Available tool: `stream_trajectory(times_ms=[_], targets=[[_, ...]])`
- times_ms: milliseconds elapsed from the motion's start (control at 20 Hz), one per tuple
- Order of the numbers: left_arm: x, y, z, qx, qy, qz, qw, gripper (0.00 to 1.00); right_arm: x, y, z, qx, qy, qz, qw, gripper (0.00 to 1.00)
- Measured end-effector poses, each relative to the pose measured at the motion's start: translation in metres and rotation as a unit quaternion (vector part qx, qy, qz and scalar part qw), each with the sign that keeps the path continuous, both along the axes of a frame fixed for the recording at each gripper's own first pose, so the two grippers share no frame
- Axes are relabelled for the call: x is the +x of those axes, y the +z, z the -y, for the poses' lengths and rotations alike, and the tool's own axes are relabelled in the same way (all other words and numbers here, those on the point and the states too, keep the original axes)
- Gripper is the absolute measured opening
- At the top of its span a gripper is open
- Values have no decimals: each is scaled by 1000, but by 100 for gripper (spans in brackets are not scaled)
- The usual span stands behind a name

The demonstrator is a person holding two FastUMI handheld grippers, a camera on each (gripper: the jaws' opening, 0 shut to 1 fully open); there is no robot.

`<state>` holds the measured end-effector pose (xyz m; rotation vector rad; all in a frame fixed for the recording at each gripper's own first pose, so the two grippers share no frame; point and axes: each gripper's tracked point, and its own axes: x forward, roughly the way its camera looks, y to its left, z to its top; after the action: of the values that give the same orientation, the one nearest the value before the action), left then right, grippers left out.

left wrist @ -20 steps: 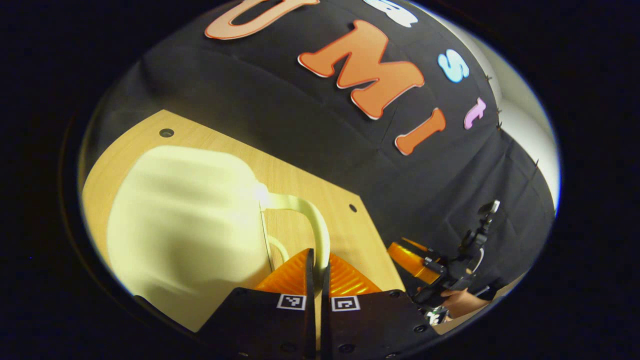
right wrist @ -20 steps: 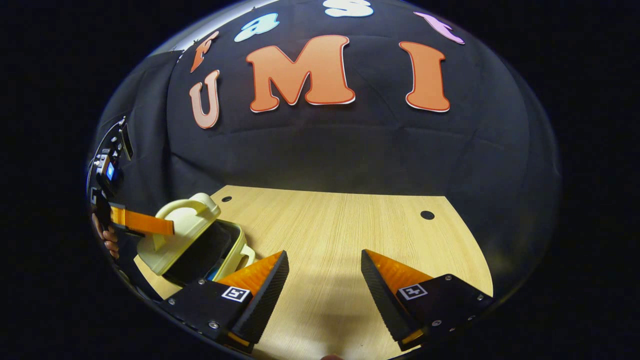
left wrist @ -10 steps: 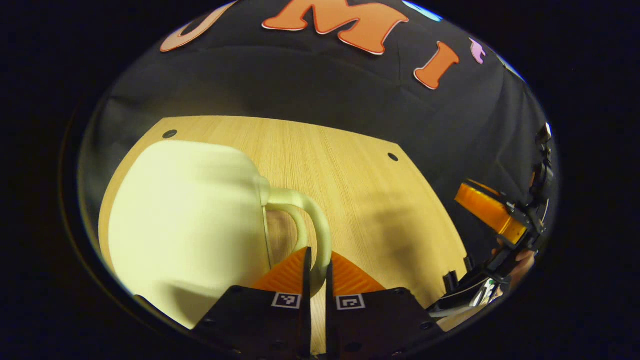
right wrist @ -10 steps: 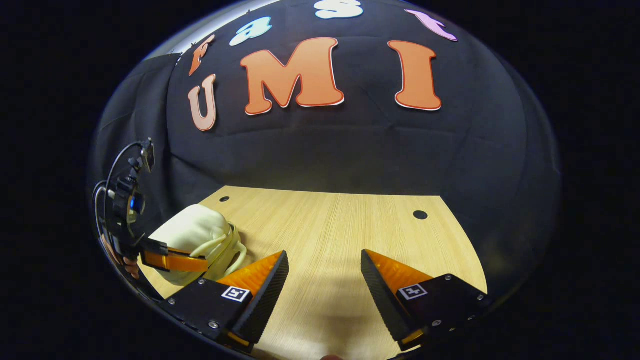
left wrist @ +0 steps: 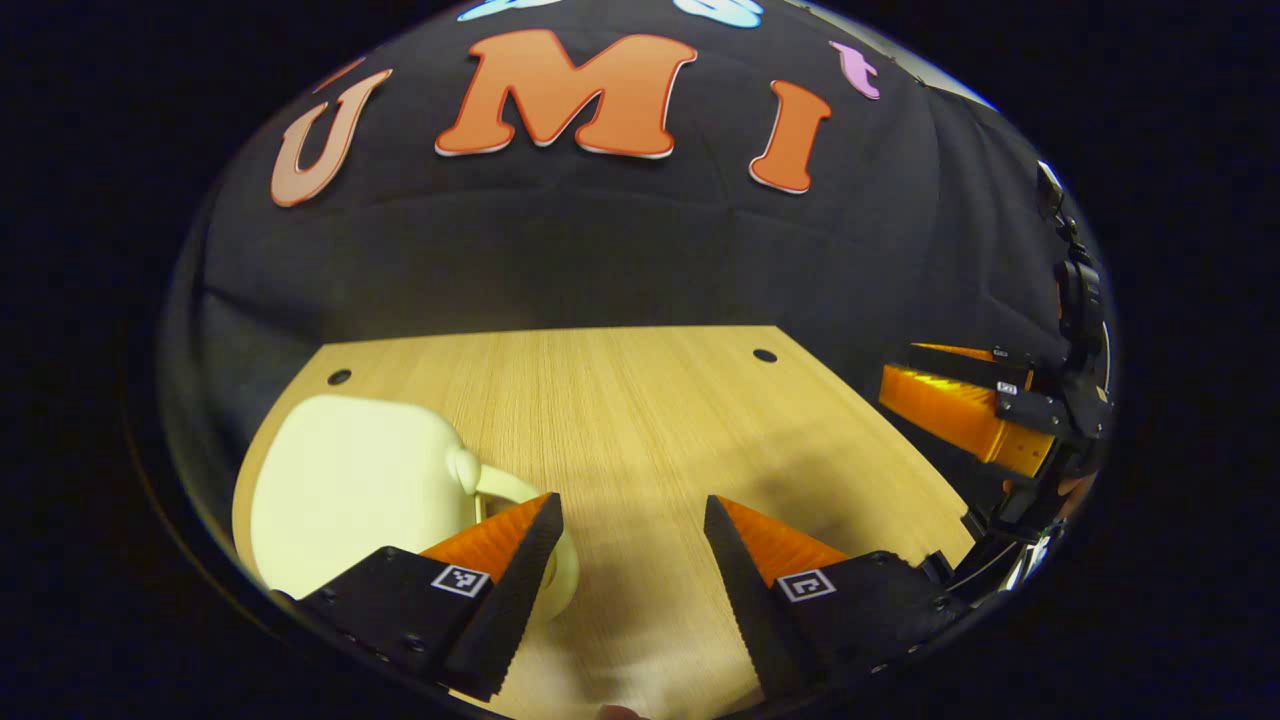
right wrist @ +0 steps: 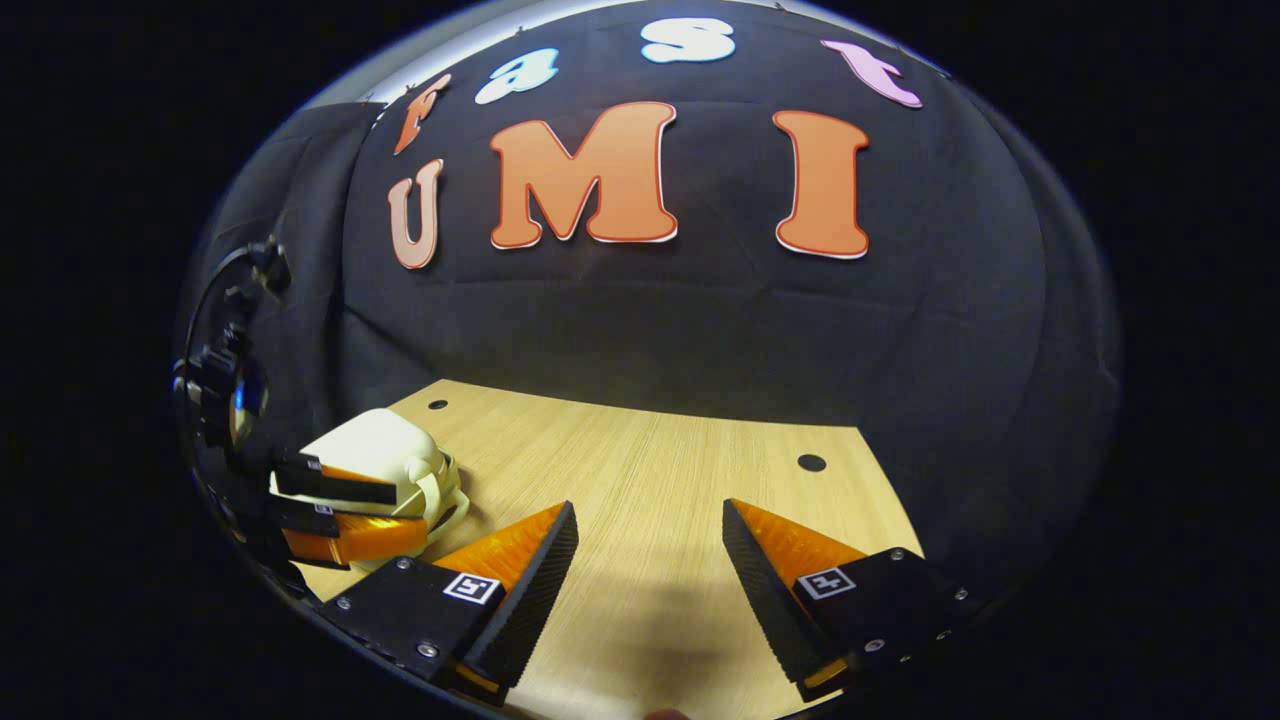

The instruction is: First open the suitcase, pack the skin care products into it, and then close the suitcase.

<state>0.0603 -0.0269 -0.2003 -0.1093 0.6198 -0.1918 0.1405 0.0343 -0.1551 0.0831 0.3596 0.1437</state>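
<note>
A small cream suitcase [left wrist: 345, 480] lies closed on the wooden table [left wrist: 640, 420] at the left in the left gripper view, its handle [left wrist: 500, 487] pointing right beside my left finger. My left gripper [left wrist: 632, 515] is open with bare table between its fingers. In the right gripper view the suitcase [right wrist: 375, 460] sits at the far left, with the left gripper [right wrist: 335, 510] just in front of it. My right gripper [right wrist: 648, 525] stands open over bare table to the right of the suitcase, holding nothing. It appears in the left gripper view as the right gripper [left wrist: 960, 400] at the far right.
The table has small dark holes [right wrist: 811, 463] near its back corners and ends at the black cloth wall [right wrist: 640, 320] behind. A hand [left wrist: 1070, 490] holds the right gripper at the right edge of the left gripper view.
The suitcase lid came down from half open to closed. My left gripper let go of the handle, opened and drew back a little. The right gripper stayed open, almost still.
</note>
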Motion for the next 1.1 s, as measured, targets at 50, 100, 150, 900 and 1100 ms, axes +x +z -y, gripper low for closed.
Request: stream_trajectory(times_ms=[50,100,150,900,1100], targets=[[5,13,4,-1,4,21,1000,90,-1,4,0,-8,2,11,1000,93],[10,24,11,-2,10,43,999,93,-2,9,0,-16,4,23,1000,93],[14,38,16,-5,13,70,997,93,-3,13,-1,-22,9,31,999,93],[7,139,6,45,96,253,962,98,-6,87,-5,-1,34,157,987,94],[-1,152,14,55,96,270,957,98,-7,92,-7,-14,39,168,985,94]])
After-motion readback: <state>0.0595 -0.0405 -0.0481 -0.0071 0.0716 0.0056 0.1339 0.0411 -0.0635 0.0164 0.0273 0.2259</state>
